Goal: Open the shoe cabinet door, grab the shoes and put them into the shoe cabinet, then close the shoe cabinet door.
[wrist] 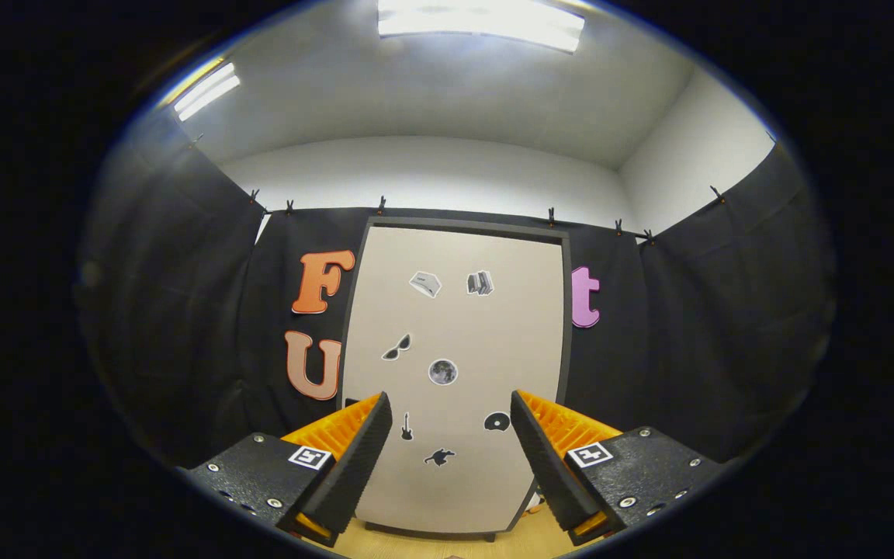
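1. Straight ahead of the gripper (451,435), the shoe cabinet door (455,326) stands shut, apparently flush in its dark frame.
2. Gripper fingers spread wide, holding nothing.
3. Small stickers (442,372) dot the door.

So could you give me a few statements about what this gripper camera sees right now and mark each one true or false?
1. The cabinet door is shut. True.
2. The gripper is clamped on a shoe. False: its fingers are open and hold nothing, with the door beyond them.
3. Small stickers are stuck on the door's front. True.
4. The door lies flat on the floor. False: it stands upright against the black cloth wall.
5. Ceiling lights are switched on above. True.
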